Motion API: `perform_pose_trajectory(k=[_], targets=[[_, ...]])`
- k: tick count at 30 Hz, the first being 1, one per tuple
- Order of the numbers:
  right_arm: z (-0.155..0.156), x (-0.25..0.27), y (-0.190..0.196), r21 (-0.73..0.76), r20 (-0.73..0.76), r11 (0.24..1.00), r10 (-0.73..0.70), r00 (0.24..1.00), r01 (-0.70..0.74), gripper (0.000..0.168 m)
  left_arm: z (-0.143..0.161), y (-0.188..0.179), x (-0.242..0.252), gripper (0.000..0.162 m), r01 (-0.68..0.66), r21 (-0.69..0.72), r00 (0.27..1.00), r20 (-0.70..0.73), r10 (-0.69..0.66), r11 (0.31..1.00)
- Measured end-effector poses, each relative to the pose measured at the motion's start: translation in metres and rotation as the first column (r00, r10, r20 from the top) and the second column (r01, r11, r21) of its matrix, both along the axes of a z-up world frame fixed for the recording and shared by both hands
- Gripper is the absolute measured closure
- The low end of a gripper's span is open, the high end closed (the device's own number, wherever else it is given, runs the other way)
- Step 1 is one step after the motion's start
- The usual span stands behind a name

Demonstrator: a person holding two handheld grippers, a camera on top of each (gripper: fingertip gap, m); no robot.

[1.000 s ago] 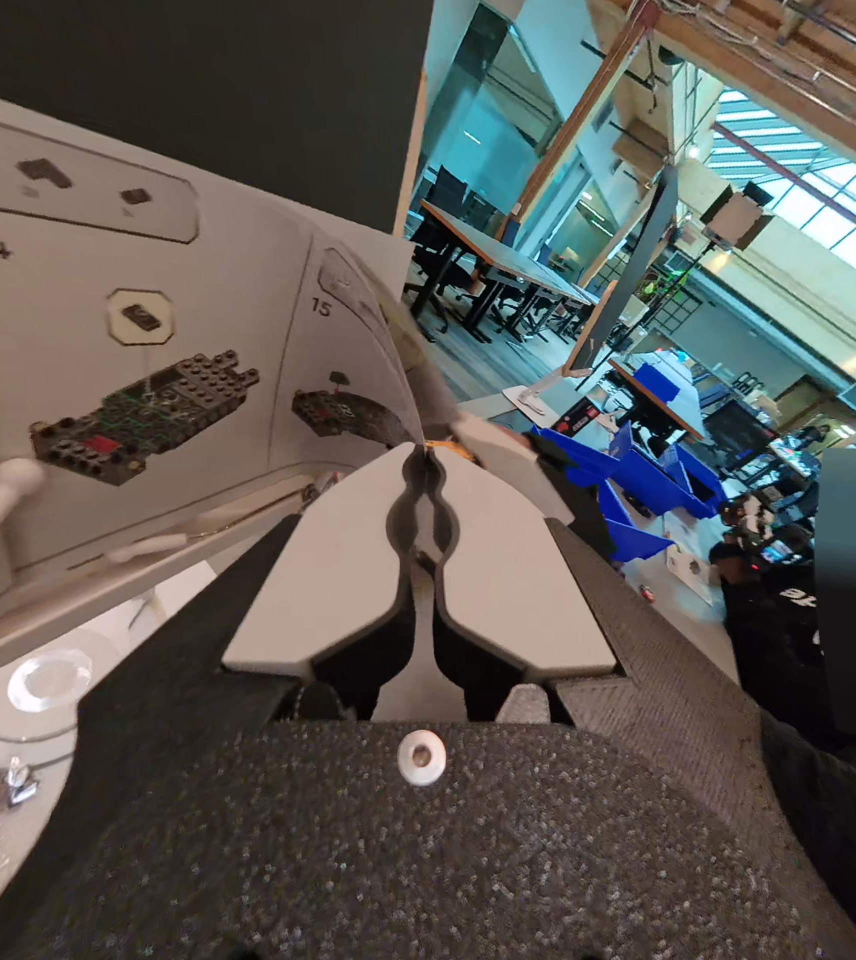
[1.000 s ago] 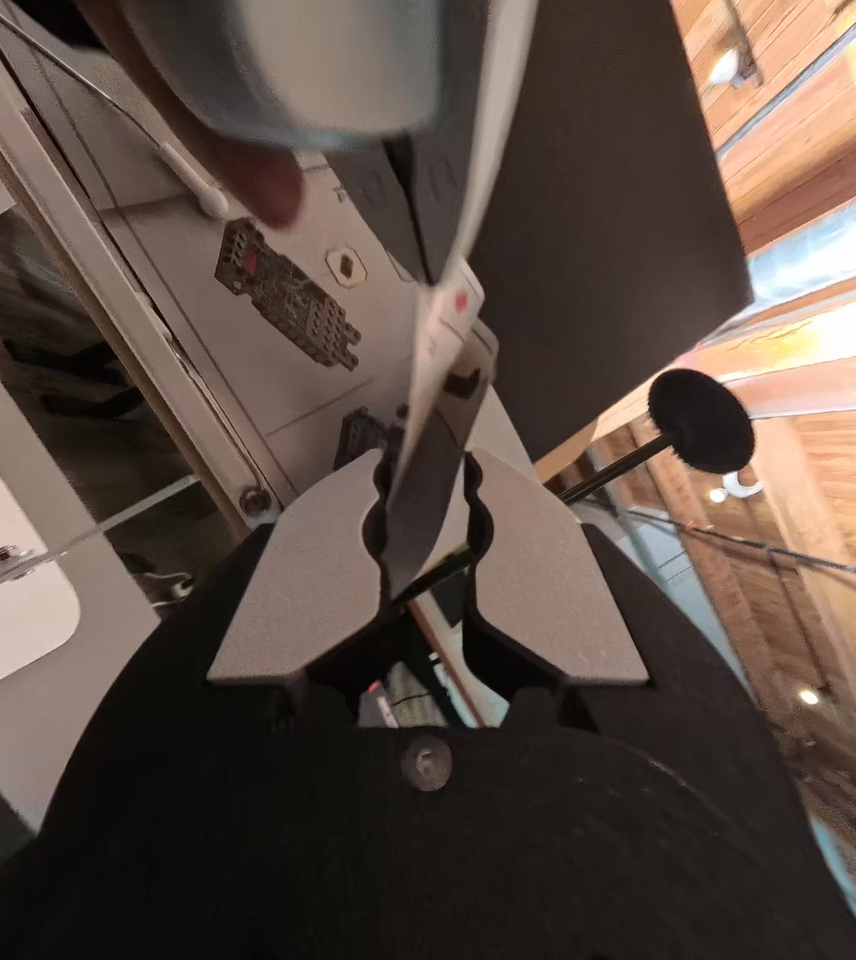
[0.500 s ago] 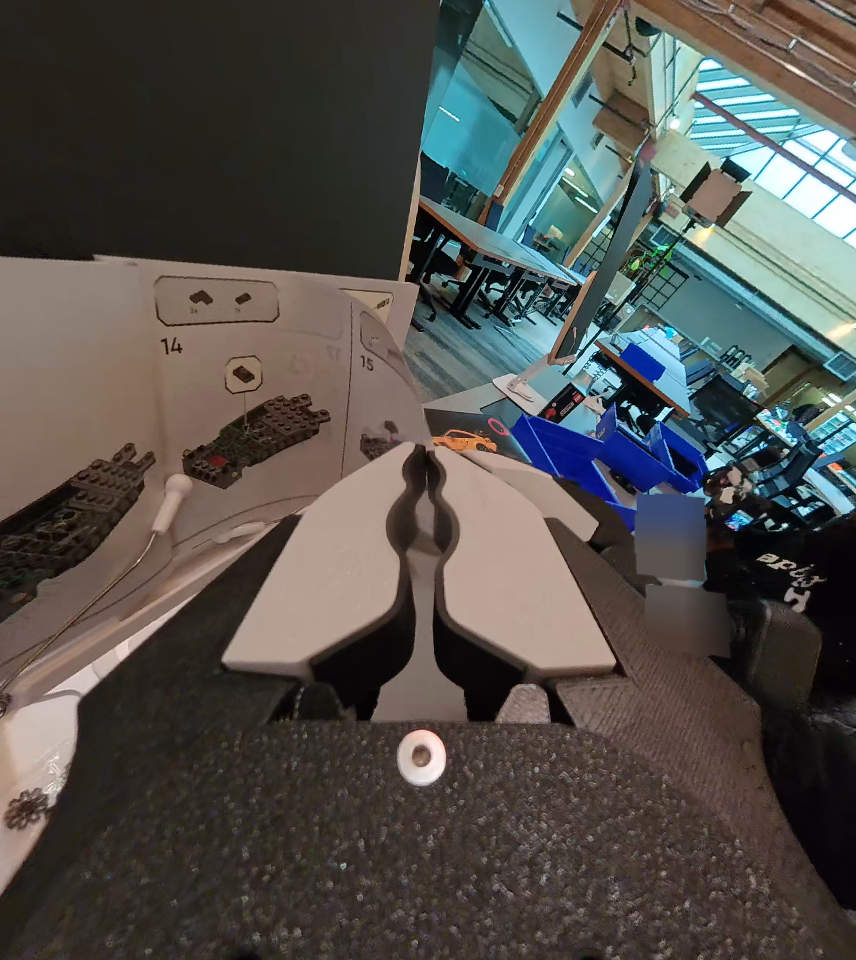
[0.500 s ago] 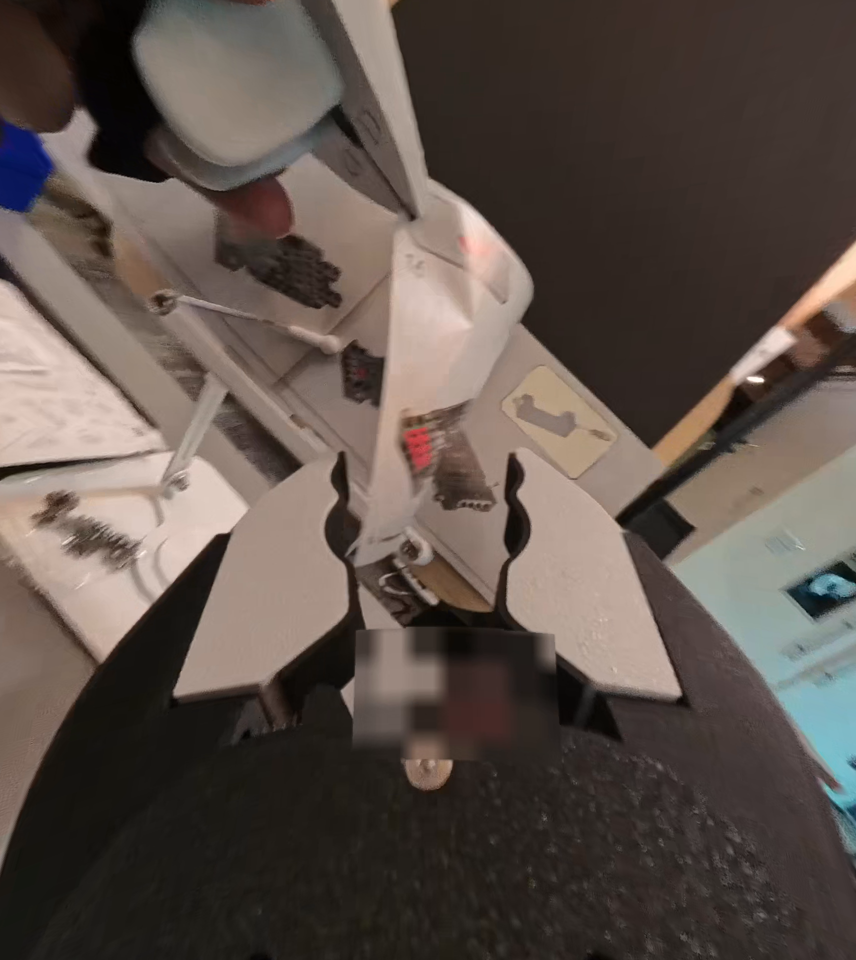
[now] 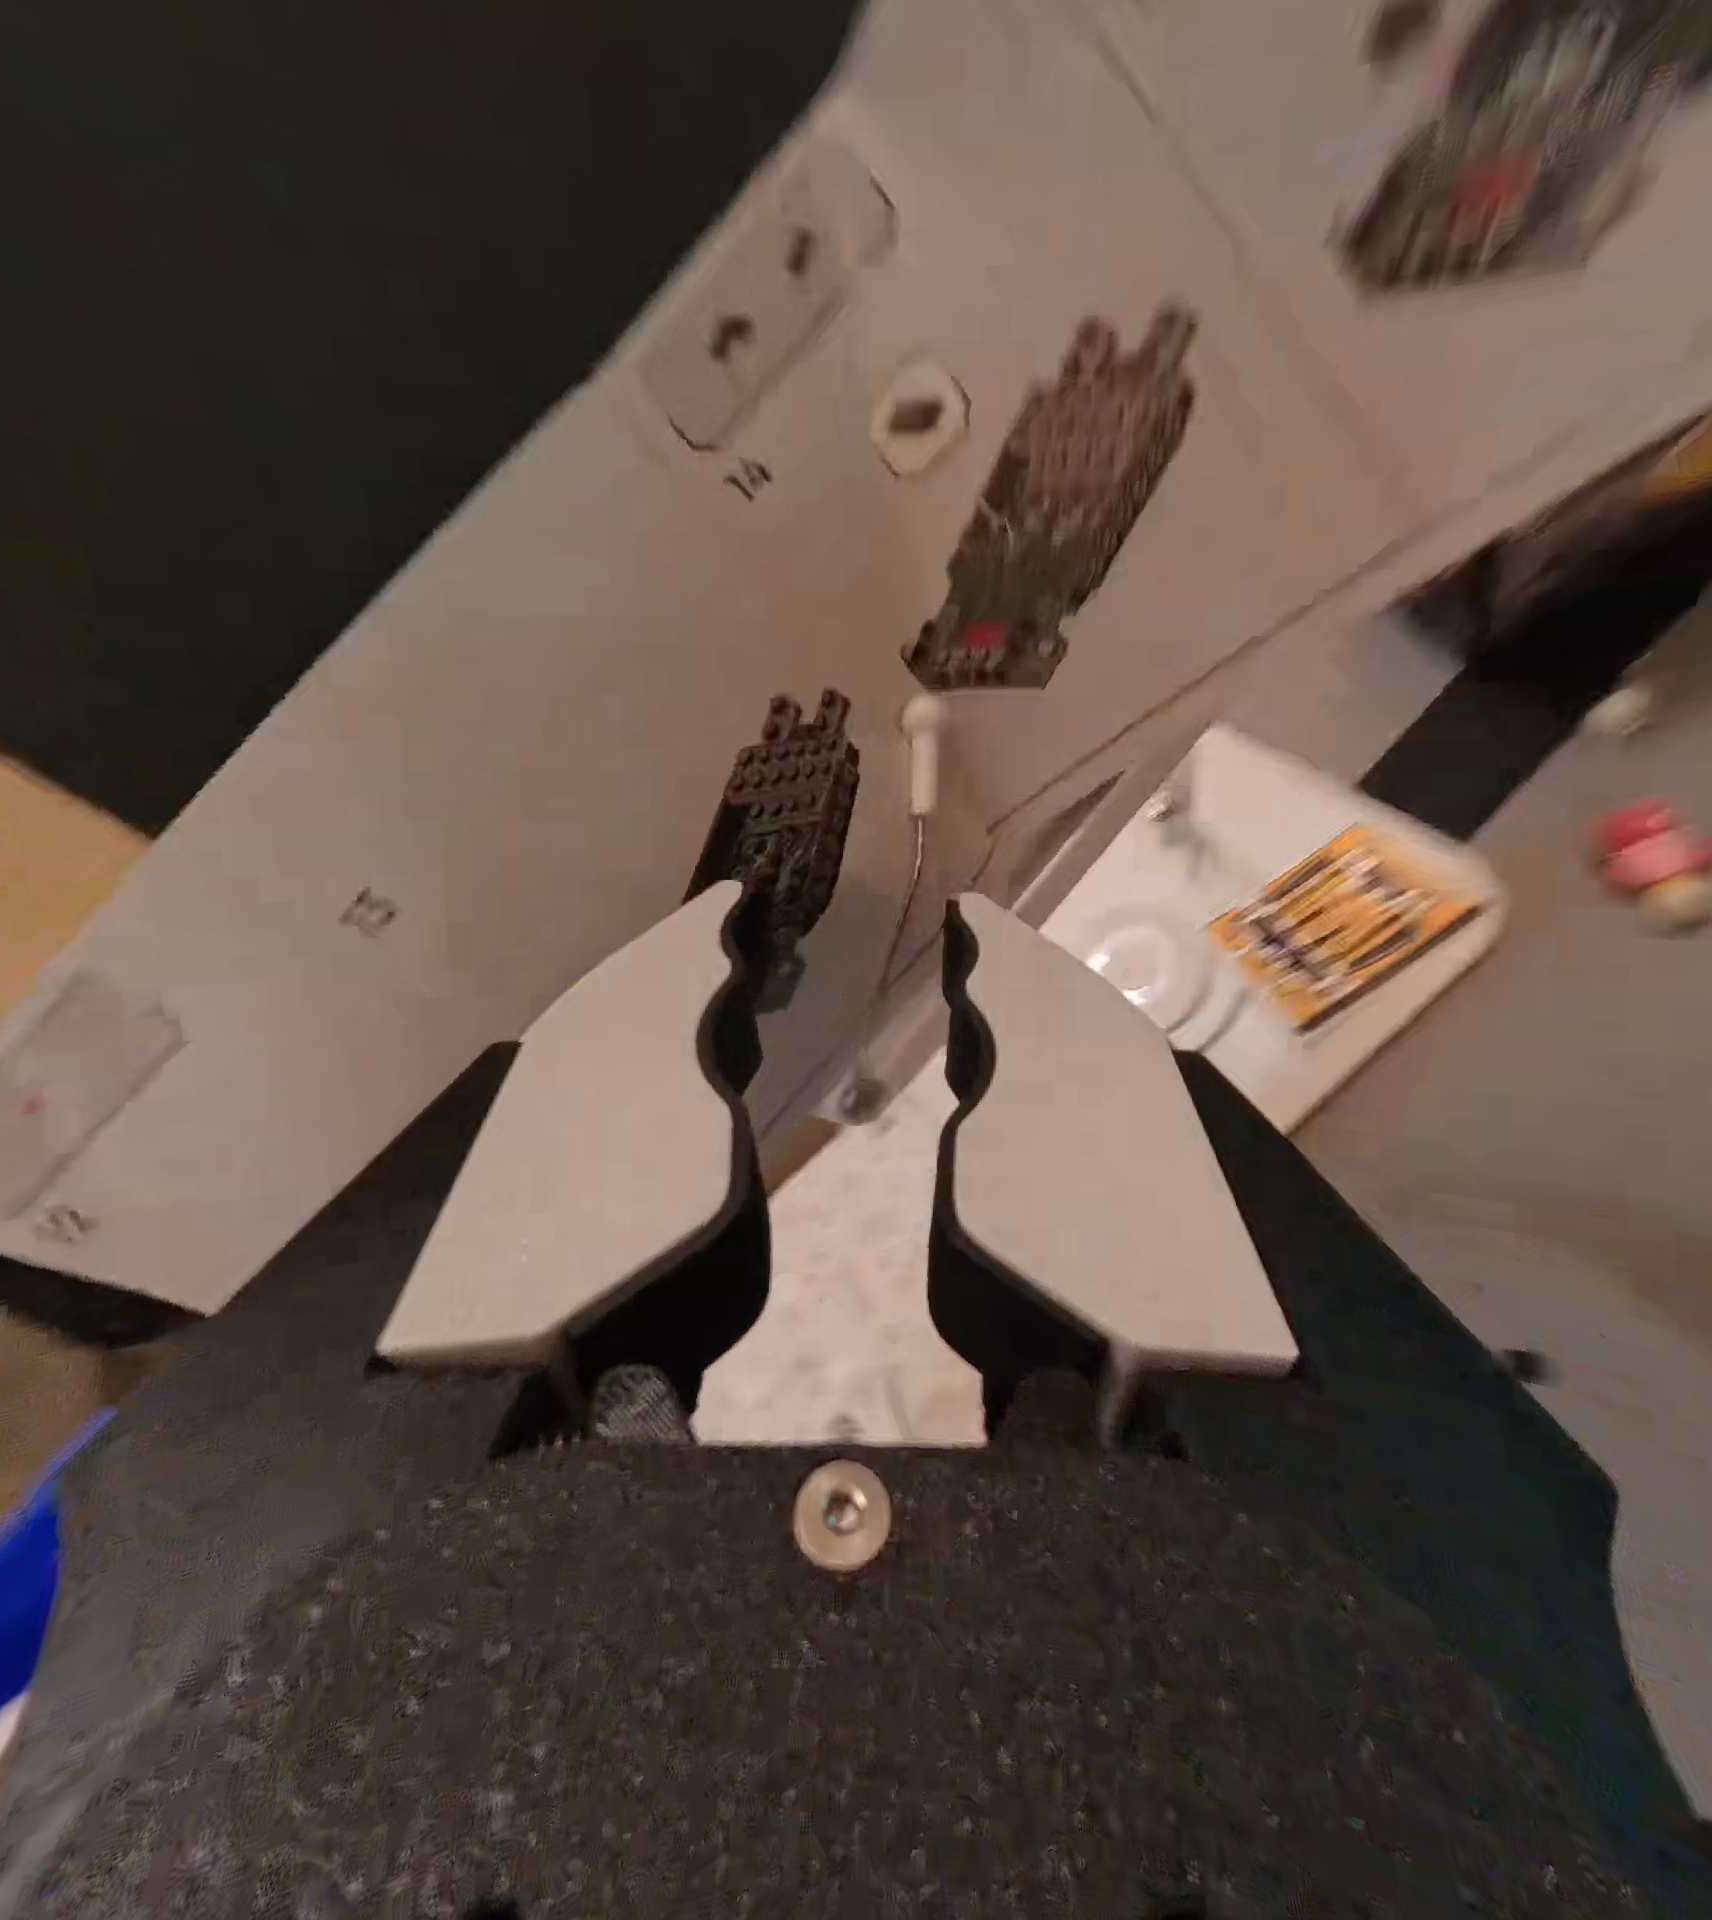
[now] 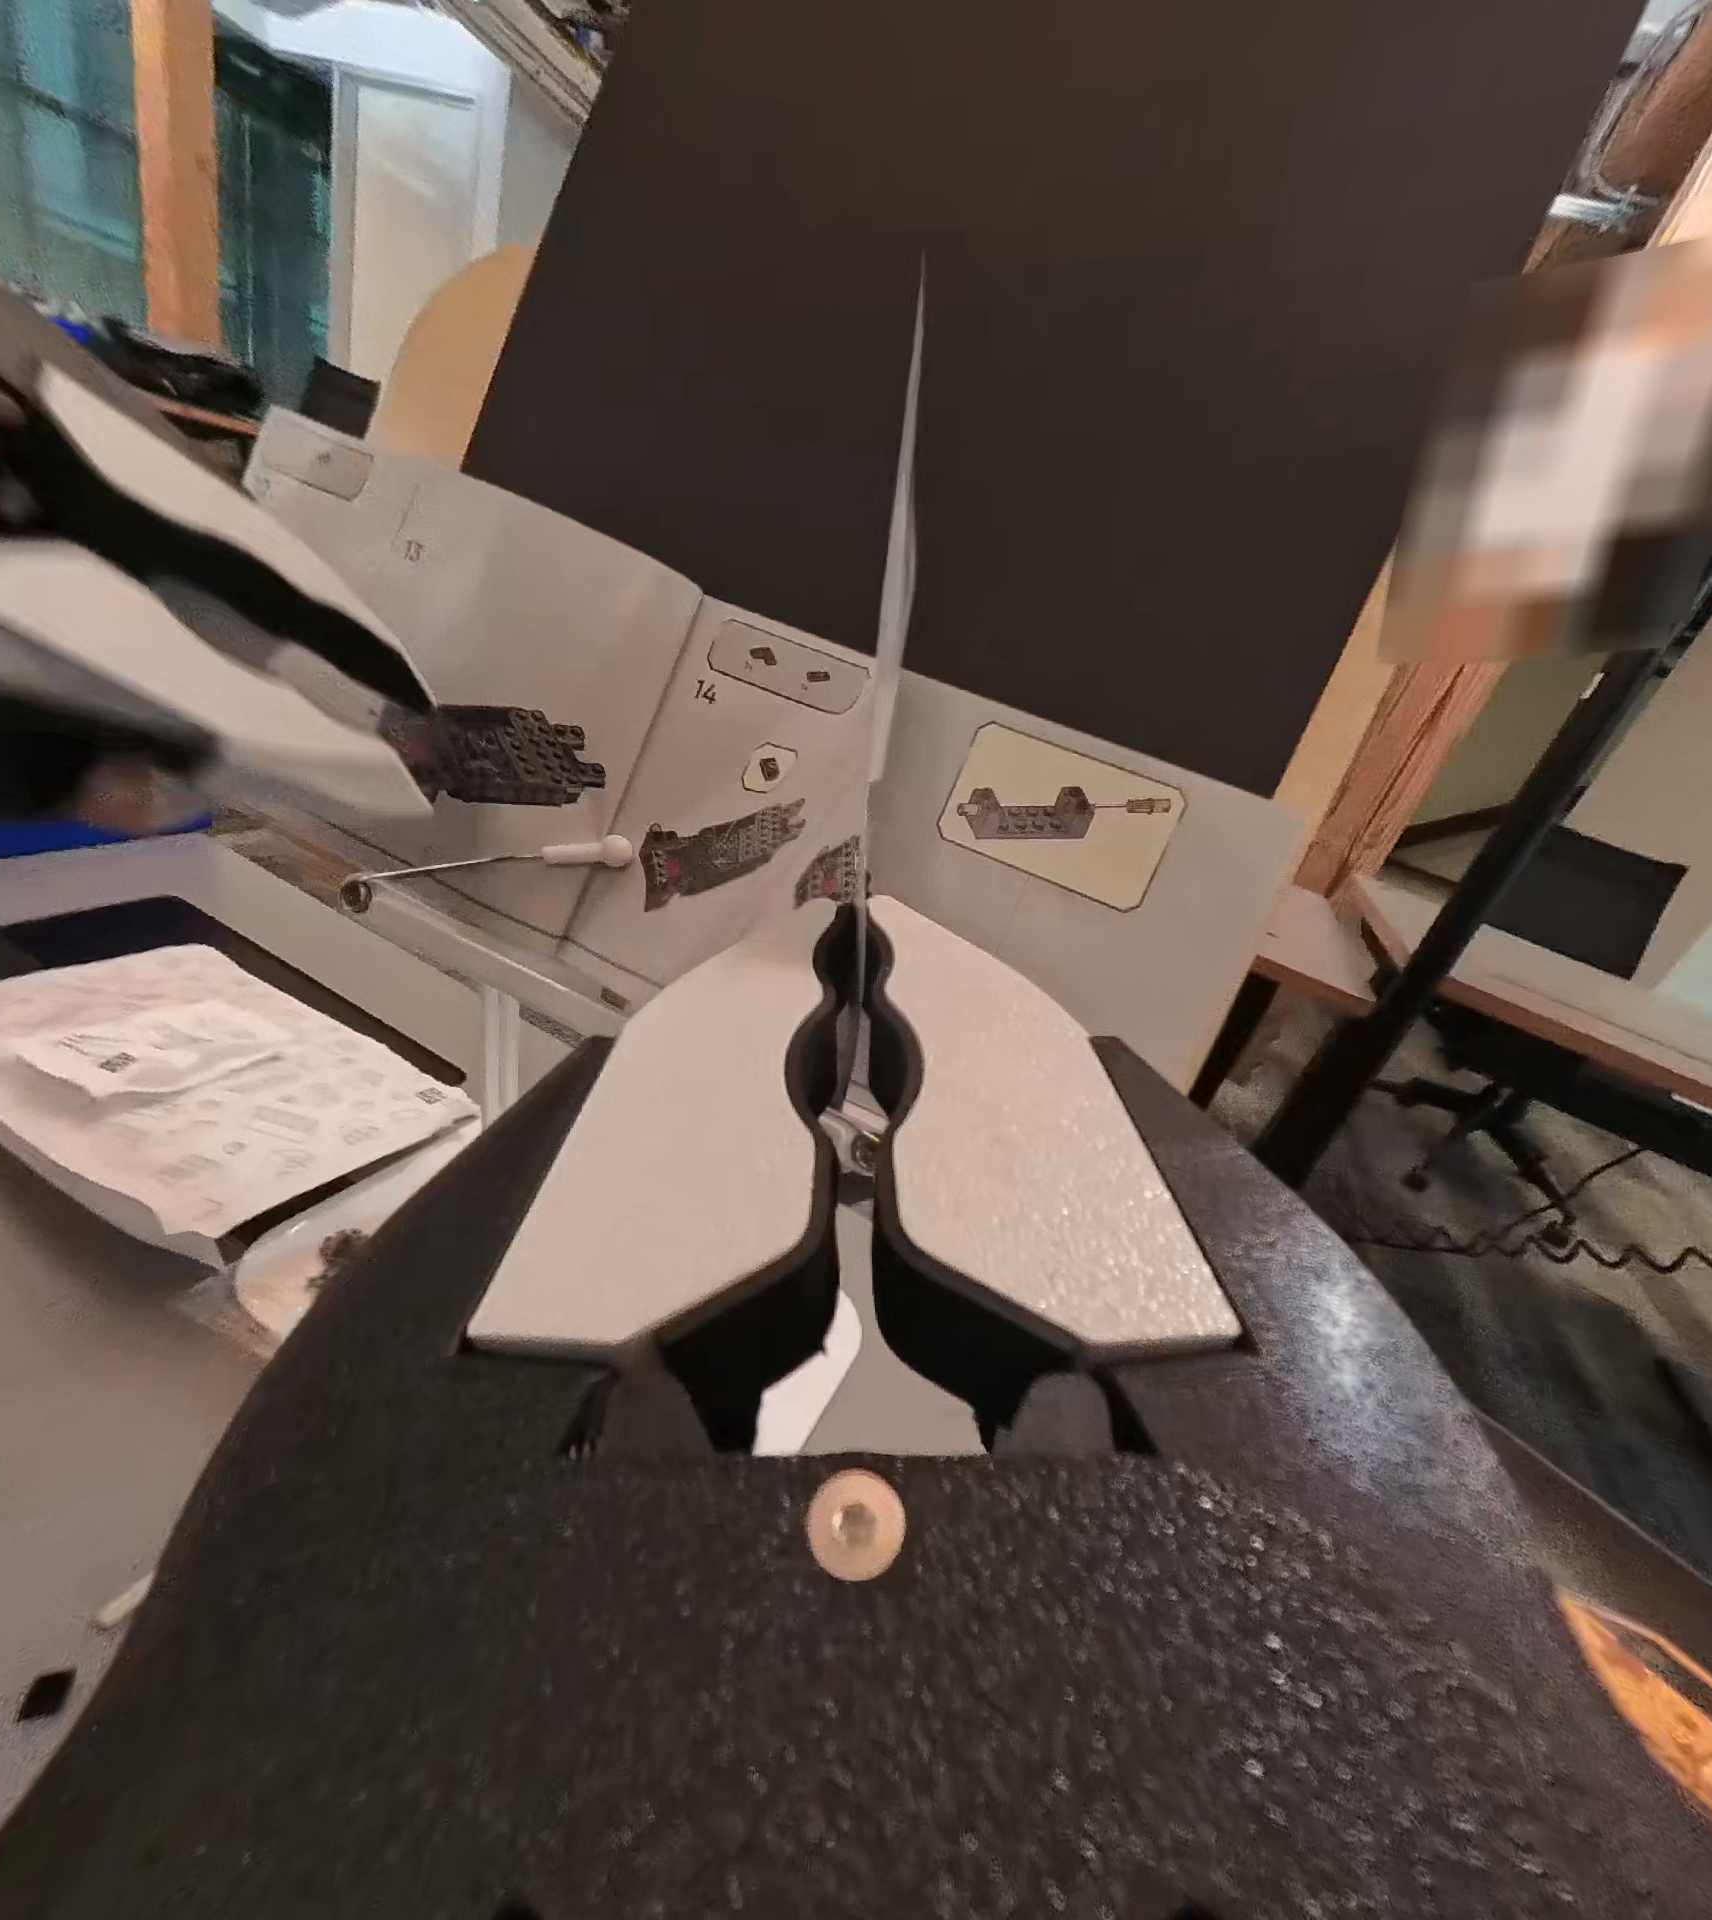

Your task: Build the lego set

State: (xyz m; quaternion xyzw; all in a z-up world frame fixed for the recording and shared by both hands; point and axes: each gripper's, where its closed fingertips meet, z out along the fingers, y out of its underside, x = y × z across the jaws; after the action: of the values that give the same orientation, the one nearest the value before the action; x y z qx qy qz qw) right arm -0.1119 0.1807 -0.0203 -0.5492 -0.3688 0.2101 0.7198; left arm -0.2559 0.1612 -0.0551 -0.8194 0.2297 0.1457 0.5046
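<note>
Right now the right gripper [image 6: 857, 920] is pinched shut on the lower edge of a single page [image 6: 896, 540] of the instruction booklet [image 6: 540, 665], and that page stands edge-on, its long axis running straight up from the fingertips. Further out, the open booklet leans on a stand, held by a thin wire arm with a white tip [image 6: 587, 854] near the stand's lower edge. To the left, the left gripper [image 6: 395, 743] hovers at the booklet's left page; in its own view its fingers [image 5: 1039, 1091] are parted a moderate way with nothing between them, pointed at the printed drawing just beyond the tips. I see no actual bricks clearly, only a bag [image 6: 177, 1091] on the table's left side. Judging by this, the right gripper is nearer the page and would carry it leftward over the spine.
</note>
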Motion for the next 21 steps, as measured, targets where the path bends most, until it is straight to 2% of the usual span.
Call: perform_pose_trajectory(k=[2,4,6,8,10,12,13,15,17,21], targets=[[0.001,-0.001,0.000,-0.012,-0.005,1.000,-0.001,1.000,0.001,0.168,-0.016,0.014,0.003,0.135,-0.010,-0.031,0.991,-0.131,0.006,0.999],[0.001,-0.001,0.001,-0.017,-0.005,1.000,-0.002,1.000,0.002,0.168,-0.030,0.026,0.004,0.138,-0.040,-0.069,0.986,-0.165,0.029,0.997],[0.000,-0.002,0.000,-0.029,-0.005,1.000,0.009,1.000,-0.009,0.168,-0.035,0.033,0.000,0.161,-0.065,-0.071,0.977,-0.210,0.049,0.995],[0.001,-0.004,-0.001,-0.041,-0.010,0.999,0.026,1.000,-0.027,0.168,-0.034,0.033,0.000,0.161,-0.068,-0.042,0.976,-0.210,0.058,0.997],[0.003,-0.009,-0.006,-0.053,-0.021,0.997,0.059,0.998,-0.060,0.168,-0.029,0.029,-0.001,0.161,-0.061,0.031,0.993,-0.097,0.064,0.998],[0.006,-0.019,-0.014,-0.067,-0.033,0.992,0.100,0.994,-0.103,0.168,-0.016,0.022,-0.010,0.161,-0.089,0.126,0.988,0.139,0.071,0.988],[0.007,-0.026,-0.020,-0.073,-0.037,0.989,0.128,0.991,-0.130,0.168,-0.011,0.018,-0.016,0.161,-0.106,0.160,0.962,0.267,0.060,0.981],[0.008,-0.045,-0.032,-0.083,-0.039,0.979,0.182,0.983,-0.184,0.168,-0.006,0.009,-0.034,0.161,-0.159,0.215,0.872,0.489,0.035,0.964],[0.008,-0.069,-0.043,-0.097,-0.035,0.968,0.228,0.973,-0.230,0.168,-0.007,-0.001,-0.049,0.160,-0.196,0.229,0.736,0.677,-0.011,0.954],[-0.007,-0.129,-0.055,-0.149,0.027,0.946,0.295,0.955,-0.288,0.168,-0.026,-0.016,-0.073,0.157,-0.230,0.221,0.449,0.888,-0.098,0.948]])
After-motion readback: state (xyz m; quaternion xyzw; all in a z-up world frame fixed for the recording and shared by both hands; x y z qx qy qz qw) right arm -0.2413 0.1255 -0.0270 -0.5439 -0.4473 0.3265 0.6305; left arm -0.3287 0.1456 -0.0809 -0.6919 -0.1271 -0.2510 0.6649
